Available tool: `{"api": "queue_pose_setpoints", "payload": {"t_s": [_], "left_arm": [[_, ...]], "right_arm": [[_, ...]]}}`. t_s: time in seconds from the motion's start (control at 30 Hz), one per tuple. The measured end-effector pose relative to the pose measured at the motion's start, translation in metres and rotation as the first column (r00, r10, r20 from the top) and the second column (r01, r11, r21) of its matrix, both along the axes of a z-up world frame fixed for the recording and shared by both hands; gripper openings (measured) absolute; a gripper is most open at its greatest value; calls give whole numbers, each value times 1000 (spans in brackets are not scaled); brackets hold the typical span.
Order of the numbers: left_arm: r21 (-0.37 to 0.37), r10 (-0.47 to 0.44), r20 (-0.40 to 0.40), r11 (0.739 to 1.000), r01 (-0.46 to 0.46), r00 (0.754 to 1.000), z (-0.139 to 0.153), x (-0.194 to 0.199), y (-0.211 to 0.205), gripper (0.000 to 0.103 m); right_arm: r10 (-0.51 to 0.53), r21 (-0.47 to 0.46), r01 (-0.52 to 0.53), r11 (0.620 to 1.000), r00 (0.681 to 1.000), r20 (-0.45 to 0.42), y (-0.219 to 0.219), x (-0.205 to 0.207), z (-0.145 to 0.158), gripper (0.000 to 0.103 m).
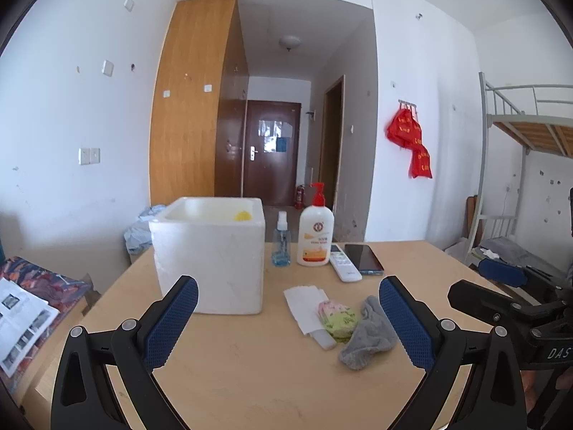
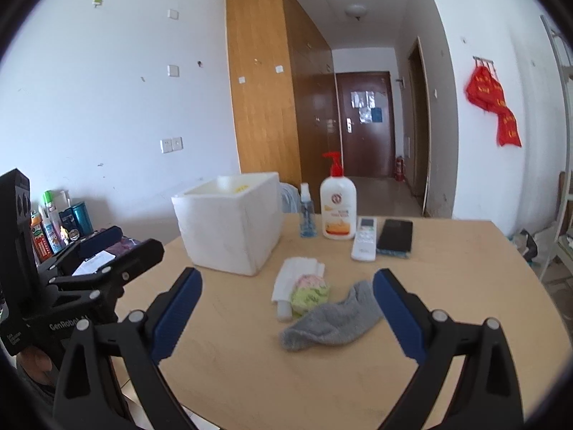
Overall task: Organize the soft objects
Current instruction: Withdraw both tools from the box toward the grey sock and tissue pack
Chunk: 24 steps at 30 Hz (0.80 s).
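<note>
Right wrist — right claw (image 2: 286, 288) agape, sock (image 2: 331, 322) between.

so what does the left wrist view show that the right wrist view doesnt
Only the left wrist view shows the bunk bed and the open magazine. Only the right wrist view shows the row of bottles by the wall. Both share the foam box, grey sock, lotion bottle, remote and phone.
</note>
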<state>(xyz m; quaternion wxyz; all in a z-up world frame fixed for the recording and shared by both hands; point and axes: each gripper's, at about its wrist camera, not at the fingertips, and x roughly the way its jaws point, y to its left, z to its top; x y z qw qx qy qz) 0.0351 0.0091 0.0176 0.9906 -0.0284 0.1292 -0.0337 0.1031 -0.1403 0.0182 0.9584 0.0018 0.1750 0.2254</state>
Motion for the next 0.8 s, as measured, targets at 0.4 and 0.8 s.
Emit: {"api": "queue_pose_setpoints", "payload": {"t_s": [0.4, 0.8], "left_arm": [[1, -39, -39, 999, 39, 998, -18, 5, -8, 101], [-5, -69, -105, 998, 68, 992, -32, 22, -13, 101]], "right_arm": [[-43, -40, 41, 998, 998, -55, -8, 0, -19, 98], [-62, -44, 57, 997, 990, -124, -11, 10, -37, 98]]}}
